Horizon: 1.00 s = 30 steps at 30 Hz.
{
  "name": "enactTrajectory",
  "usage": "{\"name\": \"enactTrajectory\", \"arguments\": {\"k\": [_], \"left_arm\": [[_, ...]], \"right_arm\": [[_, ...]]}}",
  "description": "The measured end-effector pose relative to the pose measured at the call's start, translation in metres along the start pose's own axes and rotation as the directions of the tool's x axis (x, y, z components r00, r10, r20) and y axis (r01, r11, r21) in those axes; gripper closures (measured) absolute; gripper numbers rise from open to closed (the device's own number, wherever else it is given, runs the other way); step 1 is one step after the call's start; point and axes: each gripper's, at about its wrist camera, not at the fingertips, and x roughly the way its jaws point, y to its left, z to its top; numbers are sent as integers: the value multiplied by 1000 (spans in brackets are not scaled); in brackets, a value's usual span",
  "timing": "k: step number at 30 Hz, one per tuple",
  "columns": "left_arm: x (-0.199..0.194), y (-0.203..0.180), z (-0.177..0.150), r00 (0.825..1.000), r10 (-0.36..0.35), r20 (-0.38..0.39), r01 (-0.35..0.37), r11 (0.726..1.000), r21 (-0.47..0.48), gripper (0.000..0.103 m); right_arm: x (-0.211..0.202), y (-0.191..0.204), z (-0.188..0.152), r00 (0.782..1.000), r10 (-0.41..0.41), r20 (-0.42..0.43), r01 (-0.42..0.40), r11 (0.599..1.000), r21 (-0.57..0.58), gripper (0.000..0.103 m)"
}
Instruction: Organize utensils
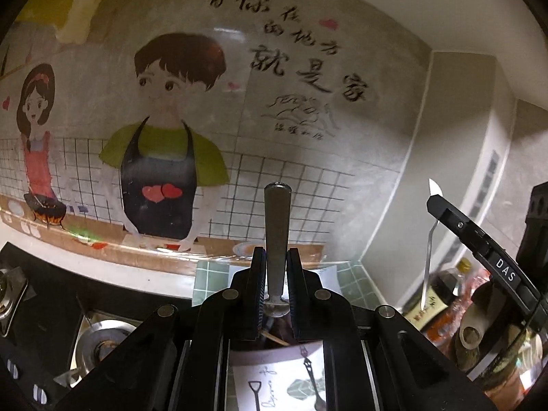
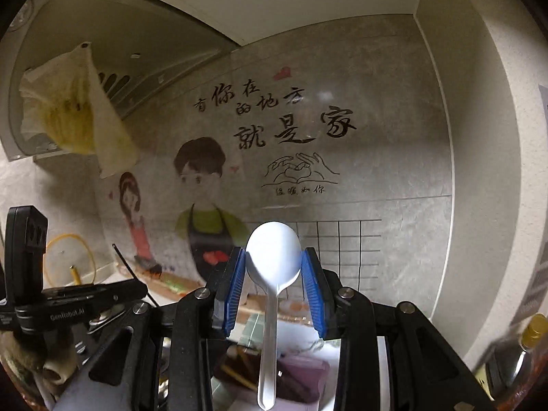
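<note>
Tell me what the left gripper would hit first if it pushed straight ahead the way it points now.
Likely the wall mural. The left gripper, shut on a metal utensil handle, points above the counter edge at the cartoon cook's apron, and nothing nearer shows in that line. Depth is unclear in this fisheye view.

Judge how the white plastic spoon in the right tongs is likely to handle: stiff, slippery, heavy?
The white plastic spoon looks thin, so probably light and slightly bendy. The right tongs pinch its rounded glossy bowl at the edges, so it could slip or pivot. Its long handle hangs unsupported and may swing.

Cartoon wall mural (image 1: 164, 144); sauce bottles (image 1: 441, 294)
</note>
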Motion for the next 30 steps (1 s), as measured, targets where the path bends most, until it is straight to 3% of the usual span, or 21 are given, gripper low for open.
{"name": "enactTrajectory", "arguments": {"k": [14, 21, 25, 27, 30], "left_arm": [[83, 28, -30, 991, 19, -134, -24, 999, -38, 91], [107, 31, -48, 984, 29, -177, -37, 998, -41, 90], [120, 29, -59, 976, 11, -220, -22, 999, -46, 89], [126, 28, -67, 970, 12, -244, -24, 999, -48, 88], [123, 28, -73, 968, 36, -247, -49, 998, -44, 88]], "right_arm": [[99, -21, -70, 993, -38, -111, 47, 996, 75, 71], [117, -27, -99, 989, -93, -117, 104, 991, 89, 71], [122, -34, -116, 983, -81, -163, 103, 985, 135, 70], [121, -35, -125, 979, -77, -188, 105, 984, 141, 56], [111, -35, -131, 972, -92, -217, 119, 987, 113, 53]]}}
